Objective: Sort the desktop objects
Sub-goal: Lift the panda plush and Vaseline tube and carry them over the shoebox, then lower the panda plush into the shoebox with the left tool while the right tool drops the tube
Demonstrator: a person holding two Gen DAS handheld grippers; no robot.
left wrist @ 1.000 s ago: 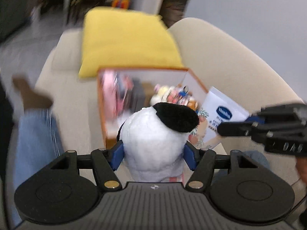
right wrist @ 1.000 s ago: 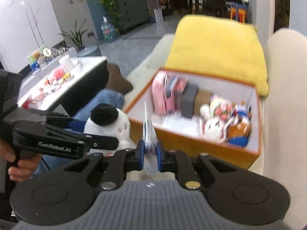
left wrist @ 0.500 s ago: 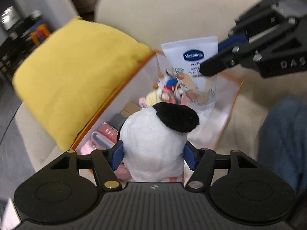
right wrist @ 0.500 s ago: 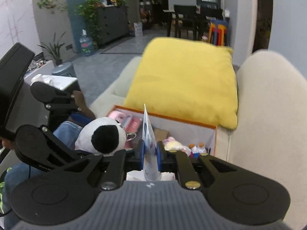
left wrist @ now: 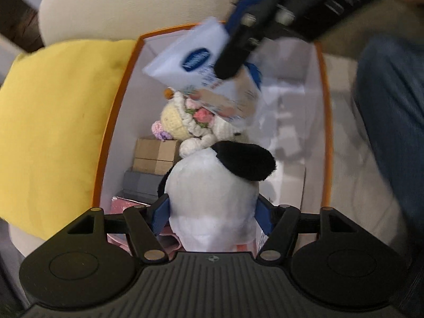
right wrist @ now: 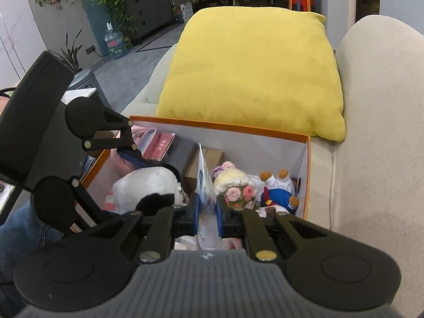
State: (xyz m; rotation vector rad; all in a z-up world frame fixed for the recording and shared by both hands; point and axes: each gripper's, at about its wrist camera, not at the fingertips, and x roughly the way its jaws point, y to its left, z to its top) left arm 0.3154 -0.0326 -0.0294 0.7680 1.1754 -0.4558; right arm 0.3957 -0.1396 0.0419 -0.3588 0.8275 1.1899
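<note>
While gripped, tube [right wrist: 205, 185] upright, edge-on.

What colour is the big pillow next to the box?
The pillow is yellow, best seen from the right wrist view.

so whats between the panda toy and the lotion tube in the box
A crocheted doll lies between the panda toy and the lotion tube, seen from the left wrist.

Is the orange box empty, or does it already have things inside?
Not empty. The orange box already holds a crochet doll, a blue-dressed toy, cardboard boxes and pink items.
</note>
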